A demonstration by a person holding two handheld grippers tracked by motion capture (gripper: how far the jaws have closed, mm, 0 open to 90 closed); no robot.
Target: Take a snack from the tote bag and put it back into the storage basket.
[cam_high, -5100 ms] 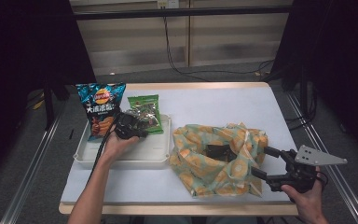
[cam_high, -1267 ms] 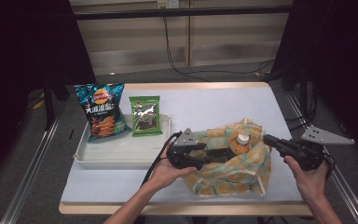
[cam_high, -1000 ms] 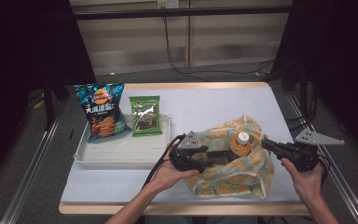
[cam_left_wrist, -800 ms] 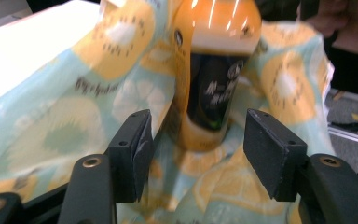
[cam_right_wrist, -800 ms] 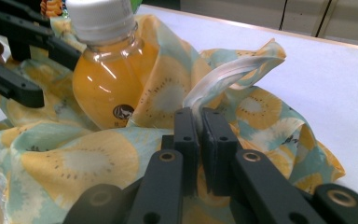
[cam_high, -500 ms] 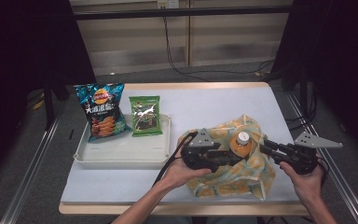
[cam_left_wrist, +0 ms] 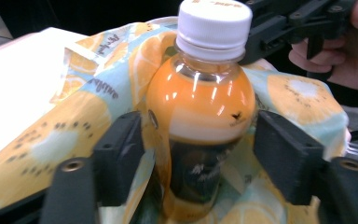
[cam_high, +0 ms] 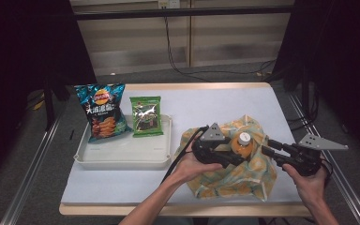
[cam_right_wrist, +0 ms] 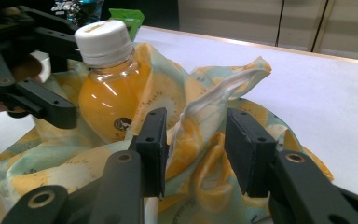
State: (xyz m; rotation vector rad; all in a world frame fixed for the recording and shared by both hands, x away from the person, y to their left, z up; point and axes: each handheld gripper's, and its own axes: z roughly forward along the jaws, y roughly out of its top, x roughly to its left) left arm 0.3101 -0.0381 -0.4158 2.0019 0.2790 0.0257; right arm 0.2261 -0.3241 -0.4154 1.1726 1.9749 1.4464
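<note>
A clear plastic bottle of orange drink with a white cap [cam_left_wrist: 200, 126] stands upright in the orange-slice-printed cloth bag [cam_high: 243, 180] at 4 o'clock on the white tabletop [cam_high: 215, 105]. The left tool [cam_left_wrist: 200, 154] has just been opening; its pads flank the bottle without pressing. The right tool [cam_right_wrist: 196, 151], also opening, straddles the bag's white handle [cam_right_wrist: 214, 100] loosely. A blue Lay's crisp bag [cam_high: 102, 112] leans on the white tray [cam_high: 122, 157].

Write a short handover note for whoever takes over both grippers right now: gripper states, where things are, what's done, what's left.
Left gripper: jaws have just been opening, pads now apart from the orange drink bottle that stands between them.
Right gripper: jaws have just been opening, loose around the bag's white handle, not pinching it.
Bottle stands upright in the fruit-print bag on the table's right side.
Chips bag and green snack packet lie on the white tray.
Done: bottle in the bag. Left, probably: the two snacks.
</note>
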